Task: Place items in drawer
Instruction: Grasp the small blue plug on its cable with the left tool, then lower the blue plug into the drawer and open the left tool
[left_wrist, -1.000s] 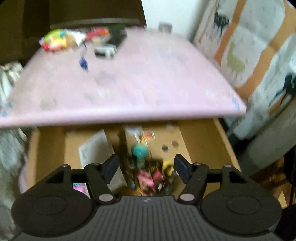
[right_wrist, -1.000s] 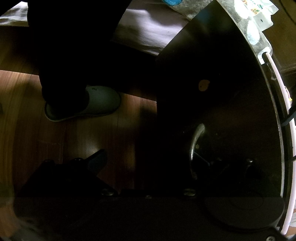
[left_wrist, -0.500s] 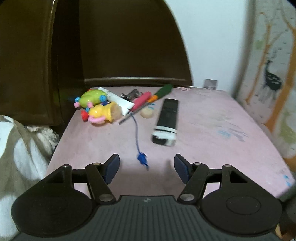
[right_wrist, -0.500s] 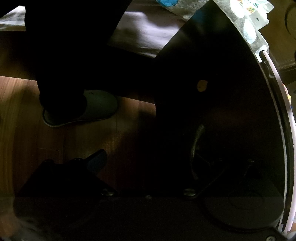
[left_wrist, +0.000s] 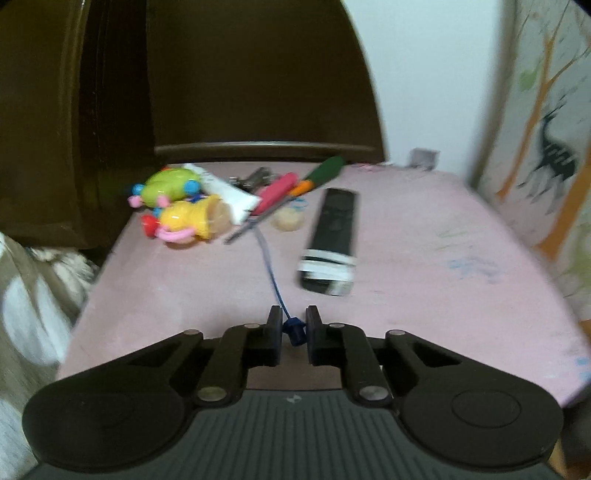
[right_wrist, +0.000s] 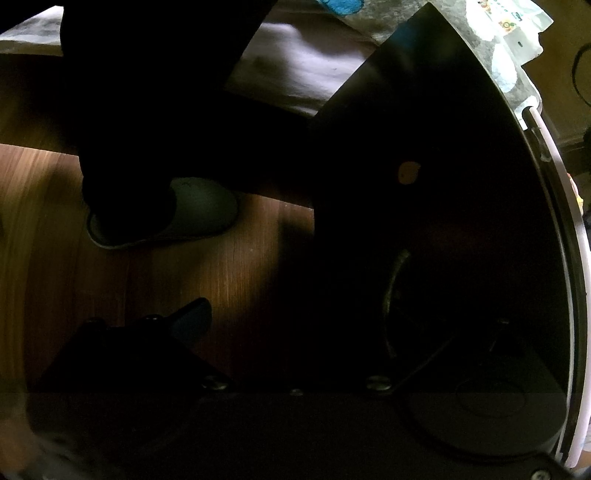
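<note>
Your left tool (left_wrist: 293, 332) is pinched nearly shut on the blue cord's plug (left_wrist: 294, 329) at the bench's (left_wrist: 424, 295) near edge. Yank it and the trailing cord could drag that toy pile (left_wrist: 184, 206) off. Right tool's too dark, can't tell its state.

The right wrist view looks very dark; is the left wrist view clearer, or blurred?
Right wrist view: mostly black shadow, only the wooden floor and a slipper are lit. Left wrist view: bright, but motion-blurred; the toys and remote look smeared, edges fisheye-curved.
</note>
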